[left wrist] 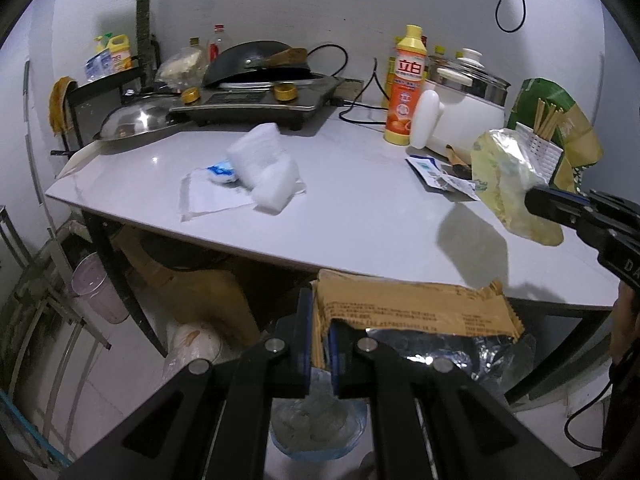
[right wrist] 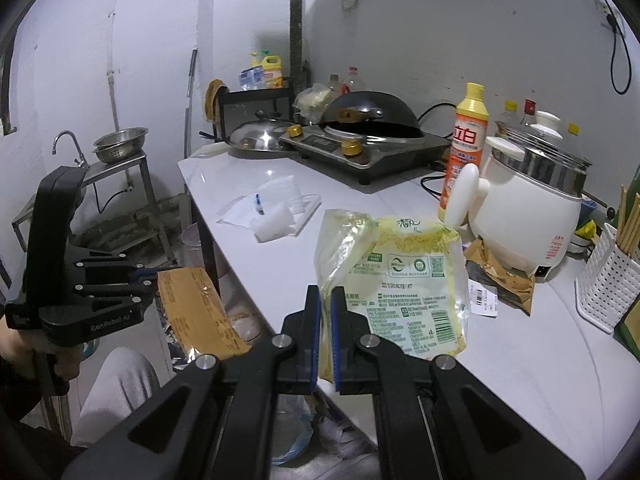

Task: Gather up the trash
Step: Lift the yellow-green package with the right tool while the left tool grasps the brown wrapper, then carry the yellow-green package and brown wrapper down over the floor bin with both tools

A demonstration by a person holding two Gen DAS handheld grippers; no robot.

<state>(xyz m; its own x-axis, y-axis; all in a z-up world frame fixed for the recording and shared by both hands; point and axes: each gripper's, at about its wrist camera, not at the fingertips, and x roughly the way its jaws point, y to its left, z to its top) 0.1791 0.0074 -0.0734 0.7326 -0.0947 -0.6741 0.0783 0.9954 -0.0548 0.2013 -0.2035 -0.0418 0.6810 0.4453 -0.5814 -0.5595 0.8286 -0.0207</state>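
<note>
My left gripper (left wrist: 319,336) is shut on a brown foil wrapper (left wrist: 416,312) and holds it off the counter's front edge; it also shows in the right wrist view (right wrist: 196,312). My right gripper (right wrist: 325,320) is shut on a yellow-green plastic bag (right wrist: 404,280) and holds it above the counter; the bag also shows in the left wrist view (left wrist: 508,184). White foam and plastic packaging (left wrist: 256,168) lies mid-counter. A torn brown wrapper (right wrist: 504,276) and a small blue-white packet (left wrist: 432,168) lie by the white pot. A lined bin (left wrist: 316,428) sits on the floor below my left gripper.
White counter (left wrist: 360,220) holds an induction stove with a wok (left wrist: 260,92), a steel lid (left wrist: 136,120), an orange detergent bottle (left wrist: 406,88), a white electric pot (right wrist: 528,208) and a chopstick holder (right wrist: 608,276). A sink stand (right wrist: 116,160) is at the left. Boxes sit under the counter.
</note>
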